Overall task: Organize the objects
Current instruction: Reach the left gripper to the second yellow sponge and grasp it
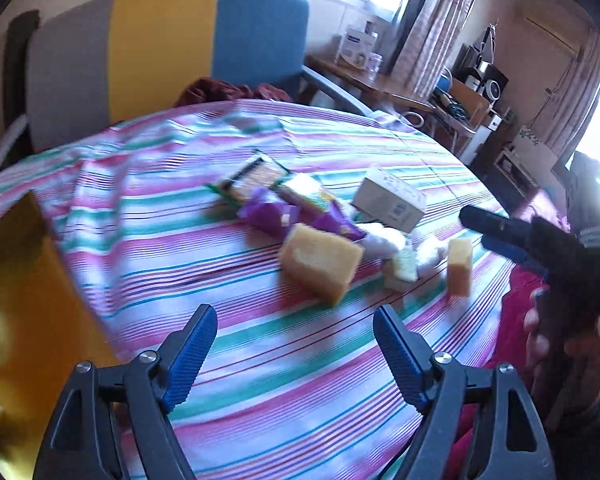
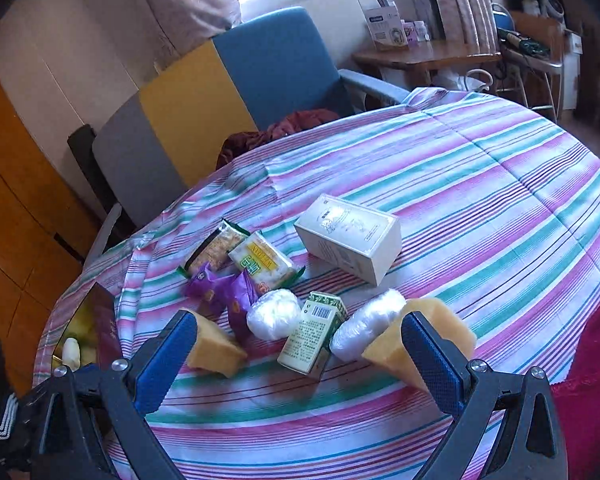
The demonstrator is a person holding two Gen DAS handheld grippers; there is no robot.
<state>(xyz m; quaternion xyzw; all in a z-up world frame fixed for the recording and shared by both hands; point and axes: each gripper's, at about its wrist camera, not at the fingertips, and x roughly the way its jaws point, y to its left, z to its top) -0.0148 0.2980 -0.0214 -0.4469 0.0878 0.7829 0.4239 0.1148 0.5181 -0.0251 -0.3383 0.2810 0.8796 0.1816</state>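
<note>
A heap of objects lies on the striped tablecloth: a white box, two snack packets, purple wrappers, two white plastic bundles, a small green carton and two yellow sponges. My left gripper is open and empty, hovering short of the larger sponge. My right gripper is open and empty, near the carton; it also shows in the left wrist view at the right.
A gold box stands at the table's left edge, also in the right wrist view. A grey, yellow and blue chair stands behind the table. A wooden desk with boxes is at the back right.
</note>
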